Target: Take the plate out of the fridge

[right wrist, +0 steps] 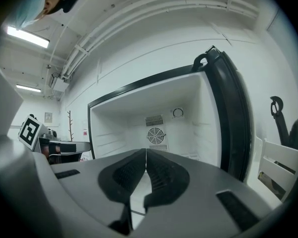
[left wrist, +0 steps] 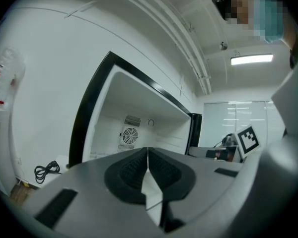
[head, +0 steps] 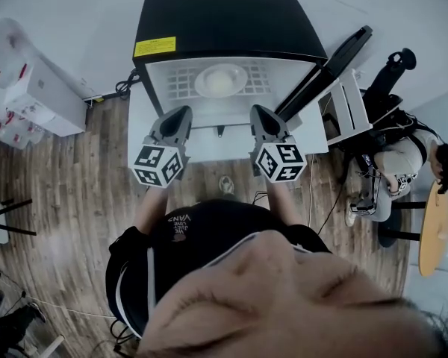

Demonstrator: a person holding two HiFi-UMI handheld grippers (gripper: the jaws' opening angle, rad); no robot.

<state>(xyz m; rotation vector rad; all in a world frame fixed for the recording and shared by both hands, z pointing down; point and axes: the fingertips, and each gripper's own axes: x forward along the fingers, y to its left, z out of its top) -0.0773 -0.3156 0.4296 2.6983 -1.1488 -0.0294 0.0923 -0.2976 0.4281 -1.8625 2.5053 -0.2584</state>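
A small black fridge [head: 209,13] stands open in front of me, its door [head: 325,71] swung out to the right. A white plate [head: 221,79] lies on the wire shelf inside, seen in the head view only. My left gripper [head: 181,115] and right gripper [head: 260,113] hover side by side just before the fridge opening, both shut with nothing between the jaws. In the left gripper view the left gripper [left wrist: 147,152] points at the white interior with its fan grille [left wrist: 129,135]. The right gripper [right wrist: 145,155] faces the same cavity and fan [right wrist: 155,135]; the plate is hidden behind the jaws.
White boxes [head: 30,88] sit on the floor at the left of the fridge, with a black cable [head: 125,86] beside it. A seated person [head: 403,162] and a round wooden table [head: 435,230] are at the right. The floor is wood planks.
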